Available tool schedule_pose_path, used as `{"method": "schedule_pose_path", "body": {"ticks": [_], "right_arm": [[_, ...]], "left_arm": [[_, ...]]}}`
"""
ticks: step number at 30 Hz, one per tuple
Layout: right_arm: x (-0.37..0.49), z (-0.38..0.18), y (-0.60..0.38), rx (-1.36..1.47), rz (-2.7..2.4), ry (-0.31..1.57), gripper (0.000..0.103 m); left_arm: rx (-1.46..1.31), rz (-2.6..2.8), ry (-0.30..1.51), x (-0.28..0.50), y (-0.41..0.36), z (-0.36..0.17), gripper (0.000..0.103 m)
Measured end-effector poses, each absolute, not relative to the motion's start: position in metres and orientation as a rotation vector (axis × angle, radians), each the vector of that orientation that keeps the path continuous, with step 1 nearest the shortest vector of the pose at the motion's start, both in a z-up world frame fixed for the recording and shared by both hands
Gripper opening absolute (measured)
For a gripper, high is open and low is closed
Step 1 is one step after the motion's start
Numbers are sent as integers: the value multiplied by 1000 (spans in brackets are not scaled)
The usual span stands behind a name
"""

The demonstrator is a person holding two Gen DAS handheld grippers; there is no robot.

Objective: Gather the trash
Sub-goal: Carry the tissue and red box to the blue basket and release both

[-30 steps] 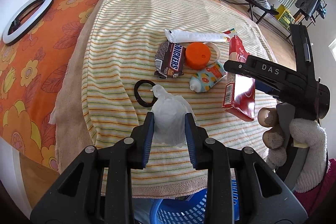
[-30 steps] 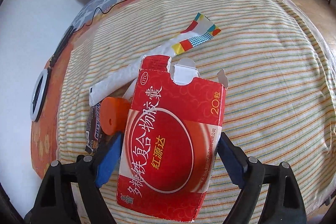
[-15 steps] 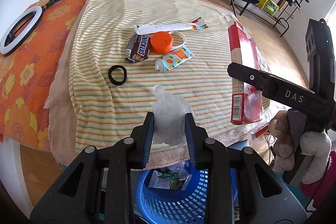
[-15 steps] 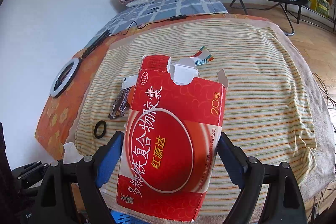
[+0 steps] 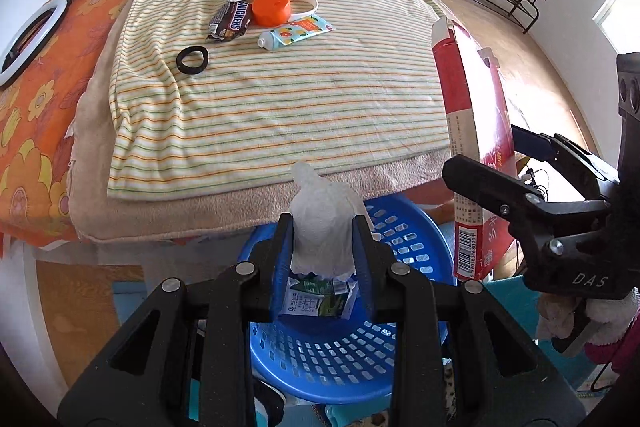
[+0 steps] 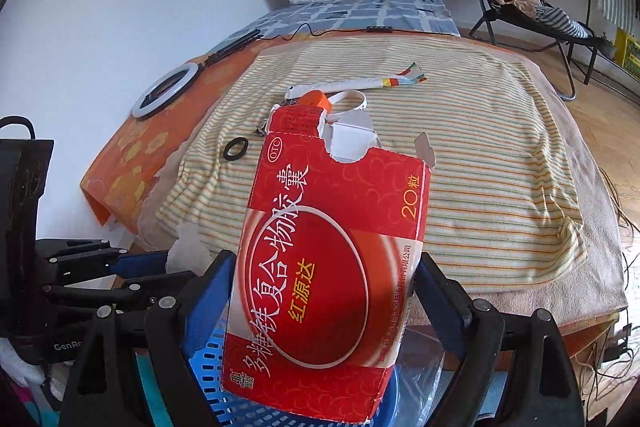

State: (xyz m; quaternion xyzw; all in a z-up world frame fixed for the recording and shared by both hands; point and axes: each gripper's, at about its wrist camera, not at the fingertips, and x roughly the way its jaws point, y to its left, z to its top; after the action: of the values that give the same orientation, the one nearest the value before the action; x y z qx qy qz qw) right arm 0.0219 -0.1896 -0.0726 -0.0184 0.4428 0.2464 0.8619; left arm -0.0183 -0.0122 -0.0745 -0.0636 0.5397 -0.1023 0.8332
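White crumpled tissue (image 5: pixel 322 227) is pinched in your left tool (image 5: pixel 323 247) right above the blue basket (image 5: pixel 352 359), red carton (image 6: pixel 332 267) clamped in your right tool (image 6: pixel 324 307) beside it, so centre both over the rim before you release.

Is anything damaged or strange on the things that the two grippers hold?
Yes. The red medicine box in the right gripper is torn open at its top, with ragged flaps. The white tissue in the left gripper is only crumpled.
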Motion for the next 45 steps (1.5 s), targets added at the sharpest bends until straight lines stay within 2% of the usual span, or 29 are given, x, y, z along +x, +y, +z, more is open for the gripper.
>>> {"method": "schedule_pose_path", "body": {"ticks": [11, 26, 27, 28, 30, 45], "right_arm": [[-24, -102, -191, -87, 530, 986, 89], [-41, -134, -193, -95, 506, 1060, 90], [-42, -136, -192, -97, 506, 1066, 90], [-42, -138, -192, -100, 505, 1073, 90], [-43, -142, -192, -102, 503, 1084, 90], [-46, -151, -196, -107, 481, 1133, 94]], "left_arm": [[-118, -211, 1218, -39, -16, -108, 29], [-106, -214, 1281, -38, -20, -131, 29], [-105, -211, 1283, -38, -20, -133, 31], [-107, -210, 1285, -38, -20, -134, 38], [-115, -208, 1288, -38, -18, -135, 45], [-132, -166, 1273, -37, -5, -130, 46]]}}
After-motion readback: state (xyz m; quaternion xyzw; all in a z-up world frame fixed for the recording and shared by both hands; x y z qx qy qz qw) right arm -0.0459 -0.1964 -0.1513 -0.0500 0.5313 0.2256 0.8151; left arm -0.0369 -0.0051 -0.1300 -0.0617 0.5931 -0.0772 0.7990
